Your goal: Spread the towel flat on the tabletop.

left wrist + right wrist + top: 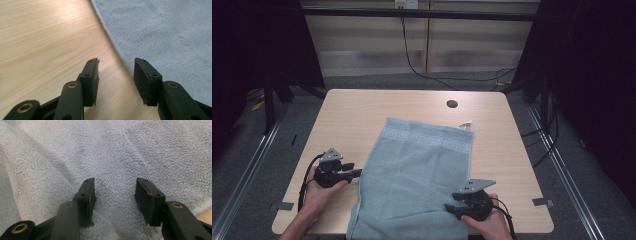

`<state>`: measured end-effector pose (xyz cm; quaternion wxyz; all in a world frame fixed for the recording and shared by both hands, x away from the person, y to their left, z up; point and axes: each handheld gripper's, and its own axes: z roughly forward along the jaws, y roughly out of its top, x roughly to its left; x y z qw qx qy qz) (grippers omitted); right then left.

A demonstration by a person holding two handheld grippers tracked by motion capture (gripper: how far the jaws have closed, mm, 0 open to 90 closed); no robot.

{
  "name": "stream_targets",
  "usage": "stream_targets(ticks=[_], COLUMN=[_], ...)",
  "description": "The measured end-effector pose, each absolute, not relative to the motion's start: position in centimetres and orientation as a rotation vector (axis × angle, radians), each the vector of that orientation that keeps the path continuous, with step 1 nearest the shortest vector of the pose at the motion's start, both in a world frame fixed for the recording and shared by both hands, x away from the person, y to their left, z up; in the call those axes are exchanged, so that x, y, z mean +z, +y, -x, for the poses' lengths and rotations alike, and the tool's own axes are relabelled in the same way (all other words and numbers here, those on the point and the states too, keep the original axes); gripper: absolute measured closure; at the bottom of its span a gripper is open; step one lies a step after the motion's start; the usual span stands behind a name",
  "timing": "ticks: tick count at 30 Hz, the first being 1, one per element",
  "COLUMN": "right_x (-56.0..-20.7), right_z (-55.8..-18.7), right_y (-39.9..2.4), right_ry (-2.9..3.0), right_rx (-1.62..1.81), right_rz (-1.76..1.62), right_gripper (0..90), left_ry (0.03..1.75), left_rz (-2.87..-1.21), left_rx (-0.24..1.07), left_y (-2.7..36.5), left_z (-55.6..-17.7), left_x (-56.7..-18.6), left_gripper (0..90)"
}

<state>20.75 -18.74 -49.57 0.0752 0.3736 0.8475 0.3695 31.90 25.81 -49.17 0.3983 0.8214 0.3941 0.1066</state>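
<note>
Both tongs are released, nothing pinched in either. Left gripper (357, 173) sits in my left hand (319, 192) at the near-left part of the table (357, 107), jaws pointing across twd the towel (417, 170), tips just at its left edge. In the left gripper view the left gripper (116, 75) has its jaws apart w/ bare wood of the table (45, 42) under the gap; the towel (162, 32) edge runs diagonally just beside the right-hand jaw, can't tell if that jaw touches it.

Right gripper (448, 206) is in my right hand (487, 225) at the near-right, lying over the towel's near-right part, jaws pointing left. Right gripper view: right gripper (115, 192) jaws spread, pale blue terry of the towel (112, 150) under & btwn them, soft folds running away from the tips, pads not squeezing any cloth.

Towel lies spread on the middle of the table, patterned band at the far end, small white tag (466, 124) at the far-right corner, near end hanging over the table's front edge. Dark round hole (452, 104) in the tabletop sits beyond the towel, well apart.
</note>
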Motion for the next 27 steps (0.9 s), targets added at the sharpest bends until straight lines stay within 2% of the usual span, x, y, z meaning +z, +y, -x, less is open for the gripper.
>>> stream_targets(ticks=[3, 5, 9, 13, 15, 16, 19, 21, 27], right_x=[-49.2, -48.9, -48.8, -49.4, -49.8, -50.1, -50.5, -50.4, -50.7], right_z=[-21.3, -22.4, -25.7, -28.8, -29.8, -30.3, -31.5, -32.7, -35.6], right_y=[-19.0, -19.3, -19.2, -18.2, -17.6, -17.4, -17.4, -17.4, -17.9], right_ry=[2.534, 2.481, 2.431, 2.423, 2.417, 2.420, 2.382, 2.368, 2.325], right_rx=[1.084, 1.138, 1.157, 1.133, 1.132, 1.117, 1.130, 1.098, 1.129], right_rz=[-1.115, -1.137, -1.163, -1.203, -1.218, -1.229, -1.239, -1.245, -1.305], right_gripper=[48.2, 50.0, 53.0, 52.8, 52.8, 53.4, 57.2, 59.8, 60.3], left_ry=[0.959, 0.882, 0.826, 0.845, 0.846, 0.838, 0.903, 0.915, 0.907], left_rz=[-2.039, -2.005, -2.055, -2.112, -2.164, -2.159, -2.113, -2.097, -2.106], left_rx=[0.248, 0.170, 0.133, 0.150, 0.232, 0.227, 0.203, 0.233, 0.227], left_y=[25.8, 24.4, 21.5, 20.0, 20.0, 20.2, 21.0, 21.3, 21.5], left_z=[-31.8, -32.2, -33.4, -34.9, -35.1, -35.3, -36.2, -36.5, -36.1], left_x=[-48.7, -47.9, -48.3, -49.8, -50.3, -50.4, -50.5, -50.7, -50.7], left_gripper=[56.3, 57.1, 57.2, 57.5, 59.3, 63.1, 64.8, 67.0, 66.7])
